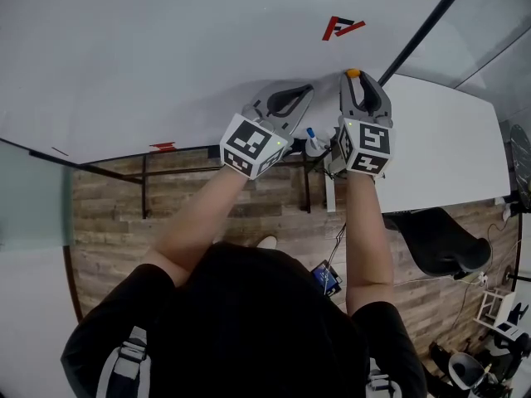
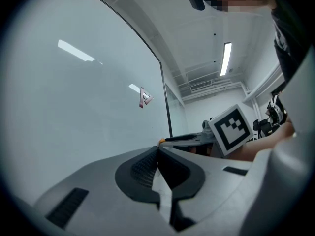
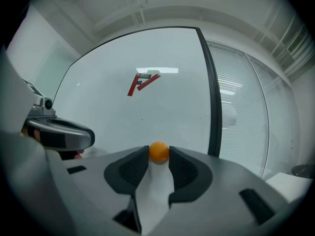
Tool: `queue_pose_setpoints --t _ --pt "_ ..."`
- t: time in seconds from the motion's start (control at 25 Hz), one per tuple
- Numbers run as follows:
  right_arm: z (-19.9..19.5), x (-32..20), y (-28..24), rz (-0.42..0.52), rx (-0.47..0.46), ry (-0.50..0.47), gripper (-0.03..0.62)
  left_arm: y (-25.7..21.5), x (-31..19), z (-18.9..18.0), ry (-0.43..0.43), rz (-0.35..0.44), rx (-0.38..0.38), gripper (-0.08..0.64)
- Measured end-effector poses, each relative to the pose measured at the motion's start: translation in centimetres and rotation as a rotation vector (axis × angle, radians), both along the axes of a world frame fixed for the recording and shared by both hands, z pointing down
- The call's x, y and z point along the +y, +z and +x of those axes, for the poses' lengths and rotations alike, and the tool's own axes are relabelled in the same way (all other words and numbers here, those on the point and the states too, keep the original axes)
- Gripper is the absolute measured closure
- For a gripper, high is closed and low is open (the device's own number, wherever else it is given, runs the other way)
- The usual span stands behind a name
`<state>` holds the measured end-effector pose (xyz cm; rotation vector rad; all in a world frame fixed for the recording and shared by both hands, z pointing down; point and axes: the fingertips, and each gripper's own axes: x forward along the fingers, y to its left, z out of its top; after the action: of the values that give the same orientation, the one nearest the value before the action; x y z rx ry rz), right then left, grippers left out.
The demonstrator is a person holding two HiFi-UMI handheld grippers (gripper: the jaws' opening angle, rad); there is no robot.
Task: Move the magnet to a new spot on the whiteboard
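Note:
An orange round magnet [image 3: 158,152] sits between the tips of my right gripper [image 3: 158,154], and both pads press on its sides. It is held right at the whiteboard [image 3: 123,117], below and right of a red logo [image 3: 143,82]. From the head view the magnet [image 1: 353,73] shows at the tip of the right gripper [image 1: 354,76], against the whiteboard [image 1: 166,48]. My left gripper [image 1: 309,89] lies just to its left, jaws shut with nothing in them. In the left gripper view the left gripper [image 2: 158,150] points along the board, with the magnet [image 2: 161,141] just beyond its tips.
The board's black frame edge [image 1: 427,25] runs down the right side. A blue marker [image 1: 311,133] lies on the tray under the board. A white table [image 1: 448,143] and a black chair [image 1: 436,239] stand to the right, over wooden floor.

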<state>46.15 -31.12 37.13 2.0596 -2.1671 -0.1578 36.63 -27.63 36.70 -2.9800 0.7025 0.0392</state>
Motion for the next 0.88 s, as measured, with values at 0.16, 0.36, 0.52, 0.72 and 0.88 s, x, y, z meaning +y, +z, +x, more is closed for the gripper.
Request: queue_pose_setpoints --t 0.16,0.36,0.52,0.72,0.88 --pt "0.1 0.2 0.0 0.001 -0.002 0.006 0.453 0.0 0.1 -0.7 -0.007 0.000 0.001 0.555" --pt "-0.5 1.3 -0.6 0.015 0.002 0.000 0.449 -0.5 0.3 -2.3 -0.015 0.008 0.008 0.555" --pt "-3.5 2.5 -1.5 0.035 0.020 -0.067 0.449 -1.2 0.7 -5.0 -0.026 0.019 0.025 0.555" --pt "-9.4 4.1 -3.3 0.047 0.045 -0.166 0.460 -2.5 1.2 -9.8 -0.032 0.025 0.041 0.555" --pt "-14.6 5.4 -5.4 0.078 0.044 -0.250 0.479 -3.9 1.6 -14.6 -0.052 0.032 0.055 0.555"
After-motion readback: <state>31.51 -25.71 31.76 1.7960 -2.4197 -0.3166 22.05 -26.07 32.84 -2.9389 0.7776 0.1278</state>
